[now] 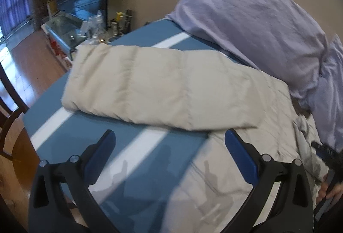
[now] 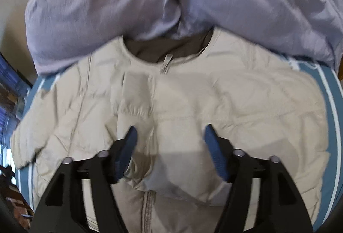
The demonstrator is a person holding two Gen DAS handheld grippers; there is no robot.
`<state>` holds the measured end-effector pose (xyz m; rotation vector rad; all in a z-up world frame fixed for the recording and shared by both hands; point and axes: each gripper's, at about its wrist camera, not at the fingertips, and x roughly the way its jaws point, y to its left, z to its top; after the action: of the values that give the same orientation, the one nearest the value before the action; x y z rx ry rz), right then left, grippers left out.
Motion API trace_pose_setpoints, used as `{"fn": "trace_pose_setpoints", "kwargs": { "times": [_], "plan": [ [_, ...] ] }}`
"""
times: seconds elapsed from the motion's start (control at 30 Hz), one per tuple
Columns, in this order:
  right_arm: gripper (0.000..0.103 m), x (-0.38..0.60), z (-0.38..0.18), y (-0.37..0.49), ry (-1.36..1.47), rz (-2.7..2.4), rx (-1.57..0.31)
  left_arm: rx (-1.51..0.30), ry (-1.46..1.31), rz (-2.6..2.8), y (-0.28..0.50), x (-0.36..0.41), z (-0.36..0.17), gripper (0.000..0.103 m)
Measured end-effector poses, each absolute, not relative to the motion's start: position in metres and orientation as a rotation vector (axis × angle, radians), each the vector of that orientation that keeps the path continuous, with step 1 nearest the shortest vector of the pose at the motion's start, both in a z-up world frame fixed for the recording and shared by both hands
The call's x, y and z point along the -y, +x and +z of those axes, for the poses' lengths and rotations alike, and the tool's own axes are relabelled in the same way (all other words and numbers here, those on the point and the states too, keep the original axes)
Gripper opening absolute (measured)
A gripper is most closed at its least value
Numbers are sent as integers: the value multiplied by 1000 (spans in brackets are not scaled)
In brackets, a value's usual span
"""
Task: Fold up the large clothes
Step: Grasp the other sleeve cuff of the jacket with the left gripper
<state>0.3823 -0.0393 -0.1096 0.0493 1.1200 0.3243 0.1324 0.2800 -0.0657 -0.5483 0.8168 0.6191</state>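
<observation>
A cream quilted puffer jacket [image 2: 193, 100] lies front-up on a blue bed sheet with white stripes [image 1: 133, 160], its collar toward the pillows and its zipper running down the middle. One sleeve [image 1: 150, 87] stretches out flat across the sheet in the left wrist view. My left gripper [image 1: 169, 136] is open and empty, just short of the sleeve's near edge. My right gripper [image 2: 169, 130] is open and empty, hovering over the jacket's chest, with a sleeve lying across the chest under it. The other gripper's body [image 1: 328, 156] shows at the right edge.
Two lavender pillows [image 2: 246, 1] lean against the beige wall at the head of the bed, touching the jacket's collar. Left of the bed are a wooden floor [image 1: 25, 66], a low table with bottles and clutter [image 1: 96, 25], and a dark chair [image 1: 8, 121].
</observation>
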Motion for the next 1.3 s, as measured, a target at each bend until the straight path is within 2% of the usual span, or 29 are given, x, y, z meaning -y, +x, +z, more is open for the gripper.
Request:
{"fn": "trace_pose_setpoints", "kwargs": {
  "times": [0.23, 0.4, 0.57, 0.77, 1.0, 1.1, 1.13, 1.17, 1.3],
  "plan": [
    [88, 24, -135, 381, -49, 308, -1147, -824, -613, 710, 118, -328, -72, 101],
    [88, 28, -122, 389, -15, 318, -1189, -807, -678, 798, 107, -369, -80, 101],
    [88, 38, -105, 378, 29, 336, -1148, -770, -795, 848, 95, -411, -94, 100],
    [88, 44, -94, 368, 13, 345, -1118, -781, -888, 849, 88, -444, -114, 77],
    [88, 58, -95, 365, 26, 334, -1123, -762, -931, 879, 81, -453, -119, 64],
    [88, 64, -98, 362, 35, 329, -1134, -736, -943, 859, 76, -452, -123, 49],
    [88, 65, -99, 362, 37, 329, -1136, -728, -959, 839, 75, -452, -124, 37],
    [88, 67, -100, 361, 38, 327, -1139, -719, -980, 818, 74, -453, -126, 30],
    [88, 75, -100, 359, 49, 317, -1141, -716, -956, 804, 72, -451, -120, 17]
  ]
}}
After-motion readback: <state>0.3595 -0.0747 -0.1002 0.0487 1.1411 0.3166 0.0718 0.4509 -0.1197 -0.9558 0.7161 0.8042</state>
